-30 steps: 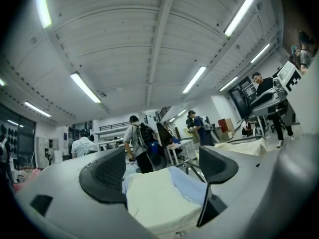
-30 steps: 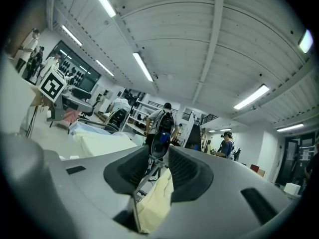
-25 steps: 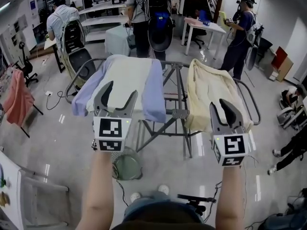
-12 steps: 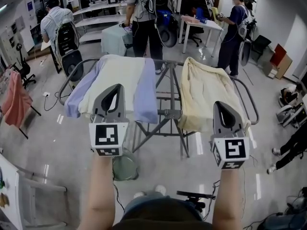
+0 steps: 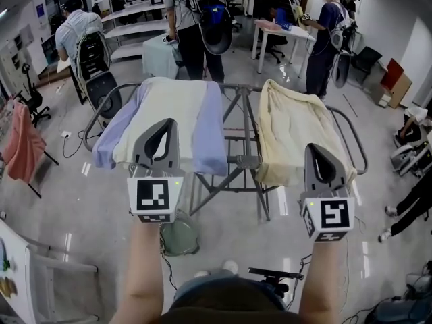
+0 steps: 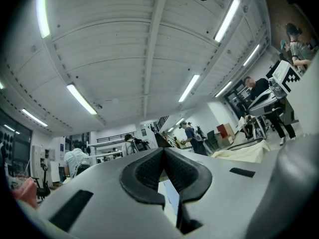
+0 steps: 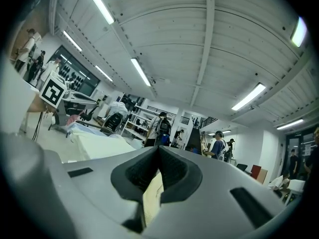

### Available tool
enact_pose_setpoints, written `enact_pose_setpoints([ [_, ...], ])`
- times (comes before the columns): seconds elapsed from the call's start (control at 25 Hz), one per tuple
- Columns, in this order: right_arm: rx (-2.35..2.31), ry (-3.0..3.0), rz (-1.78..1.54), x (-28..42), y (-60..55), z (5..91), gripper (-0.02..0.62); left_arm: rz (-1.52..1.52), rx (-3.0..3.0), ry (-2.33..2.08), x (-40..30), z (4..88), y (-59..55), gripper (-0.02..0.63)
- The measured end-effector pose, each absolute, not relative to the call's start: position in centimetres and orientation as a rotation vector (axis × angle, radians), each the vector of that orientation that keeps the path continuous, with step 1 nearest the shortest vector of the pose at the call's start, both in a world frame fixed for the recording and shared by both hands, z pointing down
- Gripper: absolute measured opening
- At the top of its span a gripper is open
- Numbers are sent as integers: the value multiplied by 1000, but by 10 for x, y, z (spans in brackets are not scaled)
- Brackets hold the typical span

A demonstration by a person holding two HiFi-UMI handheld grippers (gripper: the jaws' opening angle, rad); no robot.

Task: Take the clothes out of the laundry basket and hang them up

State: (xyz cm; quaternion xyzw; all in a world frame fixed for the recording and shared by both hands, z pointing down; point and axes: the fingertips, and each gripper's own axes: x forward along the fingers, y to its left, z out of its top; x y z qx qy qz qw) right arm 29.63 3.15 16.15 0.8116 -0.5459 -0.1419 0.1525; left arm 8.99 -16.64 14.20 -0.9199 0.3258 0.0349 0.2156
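A metal drying rack stands in front of me. A lavender and cream garment hangs over its left wing. A pale yellow garment hangs over its right wing. My left gripper is held up before the left garment with its jaws shut and nothing between them. My right gripper is raised before the yellow garment, also shut and holding nothing. In the left gripper view the left gripper points upward at the ceiling, and so does the right gripper in its own view. A greenish round basket sits on the floor under the rack.
Several people stand behind the rack, one with a dark backpack right behind it. A white table is at the back right, shelves at the back left. A pink cloth hangs at the far left. Cables lie on the floor.
Both grippers' jaws have closed from open to shut, with nothing taken. My view has shifted slightly, and the people behind the rack have moved about.
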Motion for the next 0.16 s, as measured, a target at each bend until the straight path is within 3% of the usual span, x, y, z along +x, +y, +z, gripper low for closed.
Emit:
enact_pose_setpoints([
  [0.16, 2346, -1548, -419, 295, 28, 156, -2, 110, -2542, 898, 87, 136, -173, 2],
])
